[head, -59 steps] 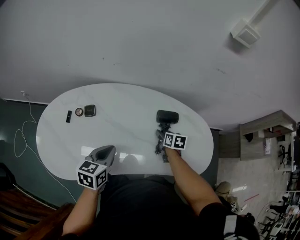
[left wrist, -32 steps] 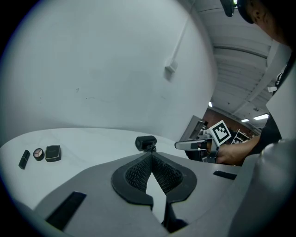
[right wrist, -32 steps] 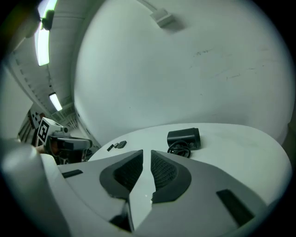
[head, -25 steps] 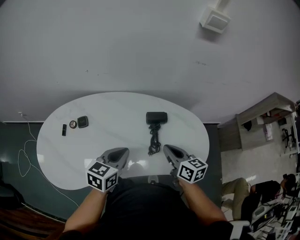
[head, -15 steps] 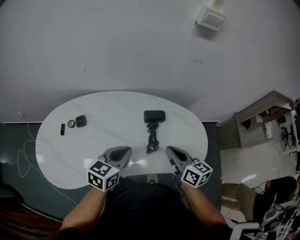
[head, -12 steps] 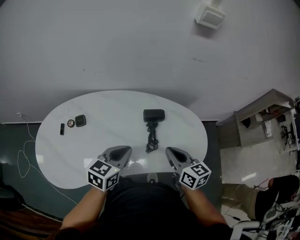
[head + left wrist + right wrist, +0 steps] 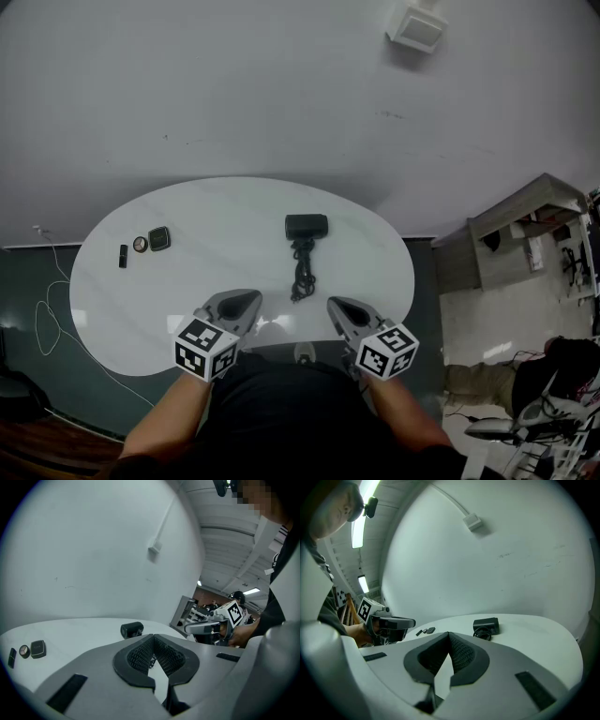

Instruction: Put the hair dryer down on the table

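The black hair dryer (image 7: 307, 226) lies on the white oval table (image 7: 187, 281), its coiled cord (image 7: 302, 273) trailing toward me. It also shows far off as the hair dryer (image 7: 131, 629) in the left gripper view and the hair dryer (image 7: 486, 626) in the right gripper view. My left gripper (image 7: 240, 302) hovers over the table's near edge, left of the cord, shut and empty. My right gripper (image 7: 341, 310) hovers to the cord's right, also shut with nothing between its tips. Both are well short of the dryer.
Three small dark items (image 7: 148, 242) lie at the table's far left. A white box (image 7: 415, 25) is mounted on the wall above. A white cable (image 7: 42, 309) hangs left of the table. A grey cabinet (image 7: 511, 246) stands to the right.
My right gripper let go of the hair dryer and drew back to the near edge. In the last second both grippers have barely moved; the view has drifted slightly.
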A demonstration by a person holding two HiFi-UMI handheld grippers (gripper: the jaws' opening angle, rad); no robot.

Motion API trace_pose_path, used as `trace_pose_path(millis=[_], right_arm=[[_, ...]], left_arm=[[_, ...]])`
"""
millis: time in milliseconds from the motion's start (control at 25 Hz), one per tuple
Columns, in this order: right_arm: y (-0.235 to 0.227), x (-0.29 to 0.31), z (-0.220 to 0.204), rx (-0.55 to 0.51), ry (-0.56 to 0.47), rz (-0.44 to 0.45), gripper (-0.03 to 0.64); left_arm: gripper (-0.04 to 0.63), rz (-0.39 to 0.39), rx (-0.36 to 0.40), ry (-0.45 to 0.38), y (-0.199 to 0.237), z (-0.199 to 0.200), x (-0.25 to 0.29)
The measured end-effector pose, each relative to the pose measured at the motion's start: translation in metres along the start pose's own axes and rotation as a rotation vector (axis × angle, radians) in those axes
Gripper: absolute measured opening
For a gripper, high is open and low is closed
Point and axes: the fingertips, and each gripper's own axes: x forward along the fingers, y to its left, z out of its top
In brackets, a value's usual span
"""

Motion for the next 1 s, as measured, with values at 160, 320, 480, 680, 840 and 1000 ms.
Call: trace_pose_path(millis=[160,320,480,680,840,1000], right_arm=[[-0.0004,0.0009,-0.0003,0.007,-0.004,-0.002,0.008],[0.0003,0.0020,-0.0018,0.009,-0.002,-0.001,0.008],[0.0001,0.0039,-0.0023,0.013,0.000,-0.001,0.008],[-0.0003,0.0054,-0.0010,0.012,0.000,-0.002,0.008],[-0.0006,0.0061,-0.0008,0.011,-0.001,-0.002,0.008],[-0.0014,0.0067,-0.0006,0.012,0.000,-0.004,0.008]], left_arm=[[0.017,0.004,0.005,-0.002,0.0003,0.0000,-0.0005],[0.017,0.007,0.008,-0.005,0.0007,0.0010,-0.0018],[0.017,0.006,0.007,-0.005,0.0011,0.0019,-0.0013],[0.017,0.007,0.004,-0.008,0.0014,0.0031,-0.0017],[0.017,0.007,0.005,-0.011,0.0016,0.0038,-0.0013],[0.017,0.005,0.005,-0.014,0.0020,0.0046,-0.0005]])
